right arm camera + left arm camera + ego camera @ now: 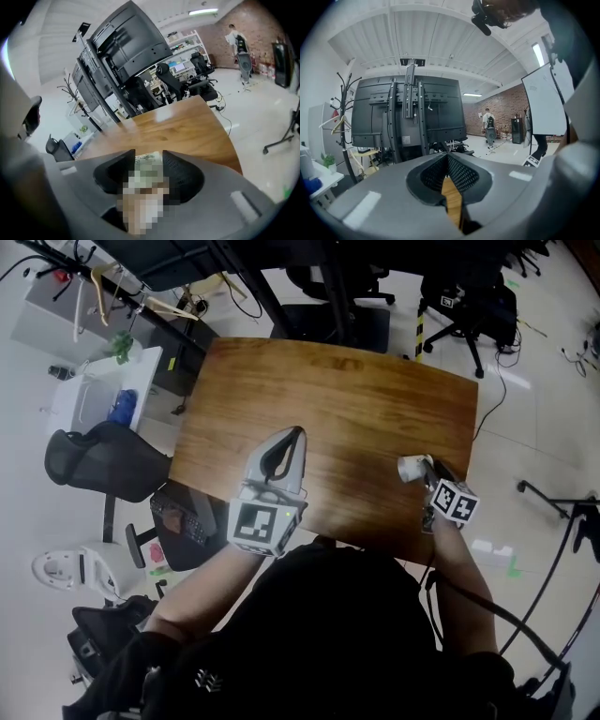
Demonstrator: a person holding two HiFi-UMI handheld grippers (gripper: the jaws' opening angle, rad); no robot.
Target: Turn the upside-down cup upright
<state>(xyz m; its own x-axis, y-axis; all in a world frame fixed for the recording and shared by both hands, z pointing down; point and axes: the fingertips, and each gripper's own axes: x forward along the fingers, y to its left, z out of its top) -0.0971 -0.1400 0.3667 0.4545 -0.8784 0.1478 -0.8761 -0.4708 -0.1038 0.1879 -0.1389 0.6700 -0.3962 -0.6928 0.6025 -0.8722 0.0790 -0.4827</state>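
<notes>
A small white cup [409,468] sits near the right front corner of the wooden table [347,409]. My right gripper [421,471] reaches it from the front edge. In the right gripper view the cup [148,160] fills the gap between the two dark pads [180,173] of my right gripper [149,161], and a mosaic patch covers most of it. The jaws stand wide, and I cannot tell which way up the cup is. My left gripper [297,434] hovers over the table's middle left with its jaws shut on nothing. In its own view the left gripper [449,158] shows only a thin slit of wood.
The table's front edge runs just under both hands. A black office chair [103,463] and a white side table [98,395] stand to the left. Black chairs and a stand [342,310] crowd the far edge. A cable [506,615] trails from the right gripper.
</notes>
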